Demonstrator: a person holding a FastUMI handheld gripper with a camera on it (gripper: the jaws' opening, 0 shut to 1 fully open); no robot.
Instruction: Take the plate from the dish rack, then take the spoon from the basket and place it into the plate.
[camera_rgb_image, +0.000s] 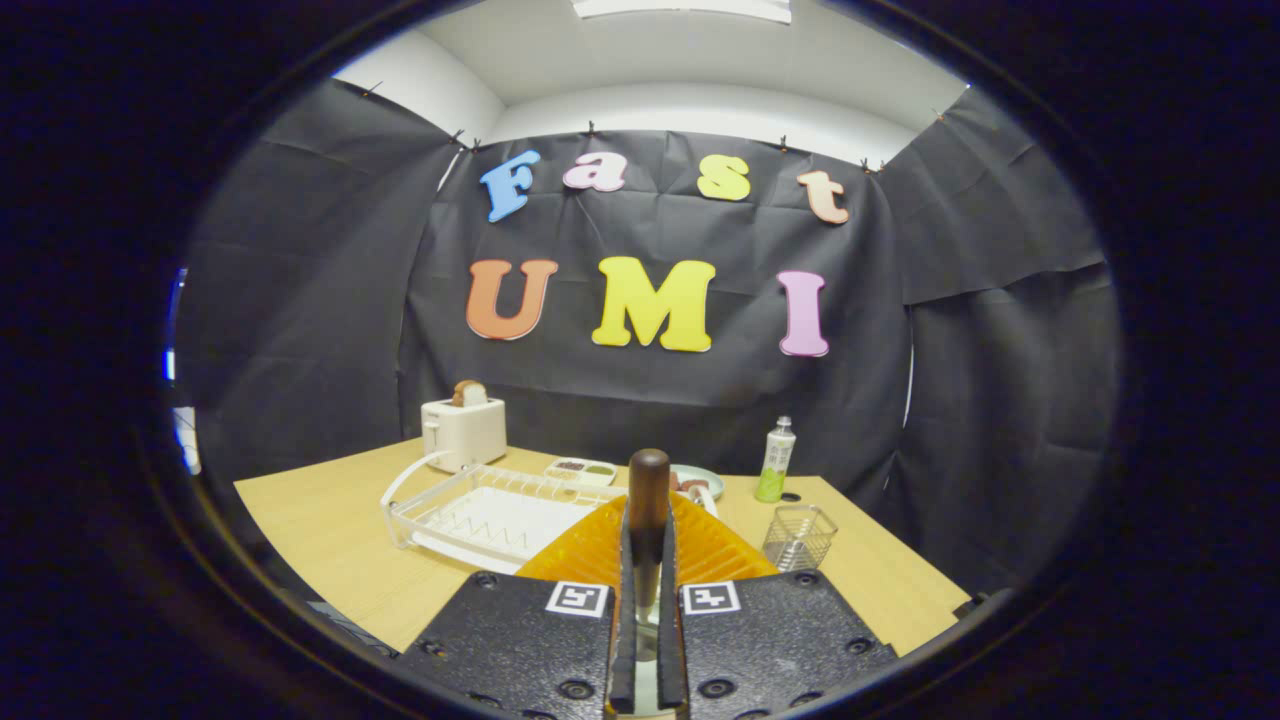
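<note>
Black cloth is hanging as the booth's wall behind a pale wooden table (330, 520), under a white ceiling. Taking the white wire dish rack (480, 510) as the landmark: it is sitting on the table ahead of the fingers and to their left, and its slots are standing bare. Just behind the rack a white toaster (463, 430) is holding a slice of bread in its slot. Past the rack's far right corner a small tray with dark and green fillings (580, 469) is lying, and next to it a pale round plate (700, 480) is peeking out, mostly hidden behind the spoon. Farther right of the rack a green and white bottle (776, 460) is standing upright, and nearer than it a clear mesh basket (799, 537) is resting on the table. The gripper (646, 560) is pinching a spoon with a dark brown wooden handle (648, 500) between its orange ribbed fingers (585, 550), pressed in on both sides, the handle's rounded end pointing up above them
</note>
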